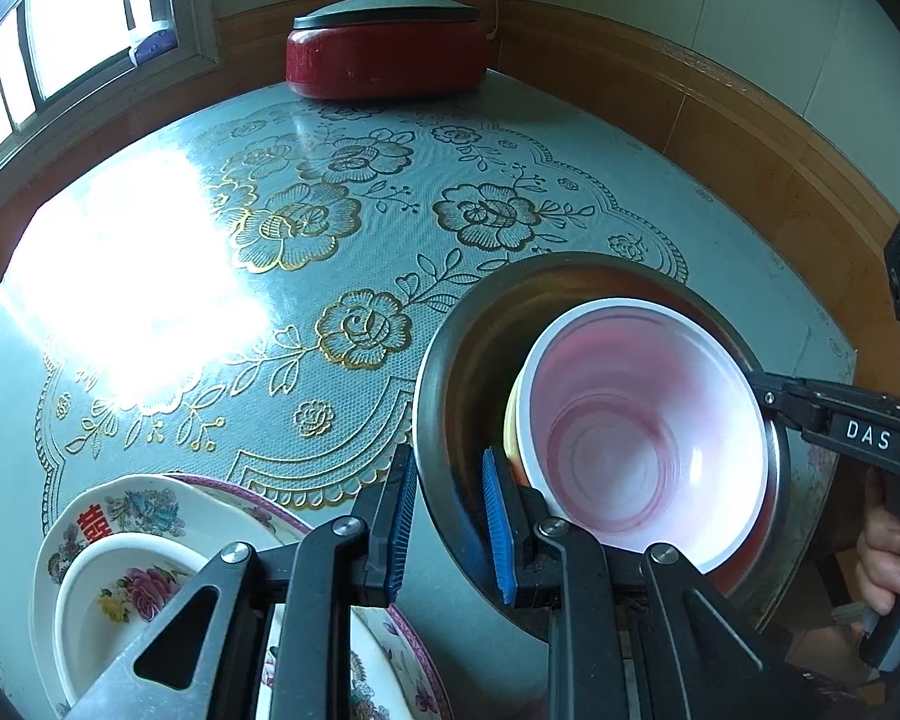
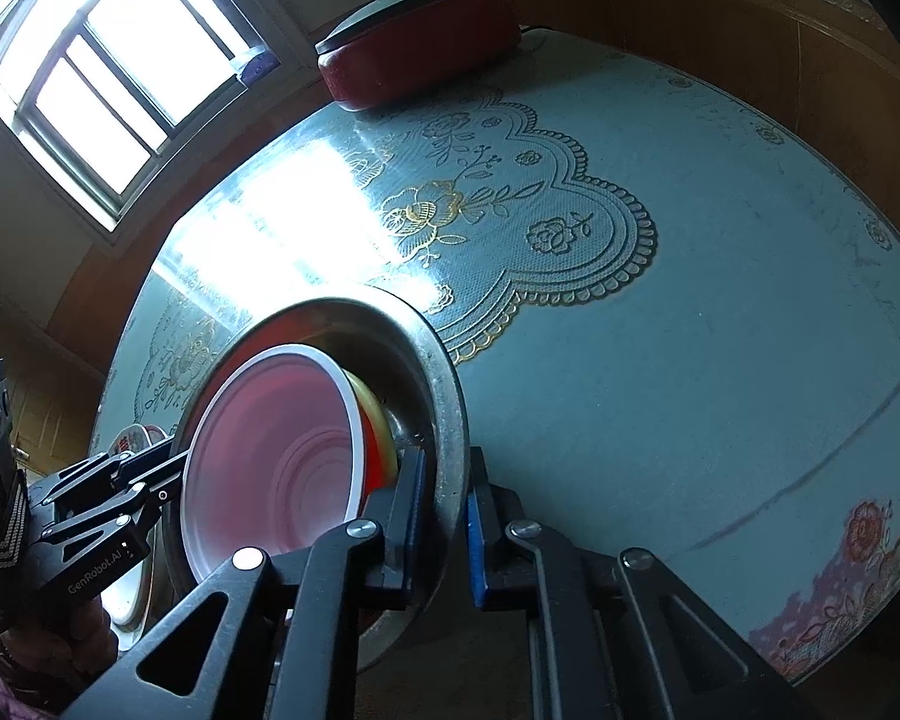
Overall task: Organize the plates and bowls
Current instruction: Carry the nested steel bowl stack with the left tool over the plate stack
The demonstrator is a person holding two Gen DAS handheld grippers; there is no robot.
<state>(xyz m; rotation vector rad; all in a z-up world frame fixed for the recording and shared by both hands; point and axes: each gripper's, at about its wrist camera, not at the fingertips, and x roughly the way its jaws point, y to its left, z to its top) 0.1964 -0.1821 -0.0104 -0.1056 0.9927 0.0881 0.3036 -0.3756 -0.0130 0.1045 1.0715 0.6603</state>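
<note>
While each gripper pinches the steel basin (image 1: 450,372) rim from opposite sides, the white bowl (image 1: 642,420) sits between them. Left gripper (image 1: 450,516) and right gripper (image 2: 444,522) are both clamped on that rim.

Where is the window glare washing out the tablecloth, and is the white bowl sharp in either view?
Left wrist view: glare blows out the tablecloth at centre left, hiding its flower pattern; the white bowl looks soft and smeared inside. Right wrist view: a glare band crosses the cloth below the window; the bowl is again blurred, and fisheye bends the table edge.

Floral table (image 1: 342,228), red pot (image 1: 384,60), plates (image 1: 150,516)
</note>
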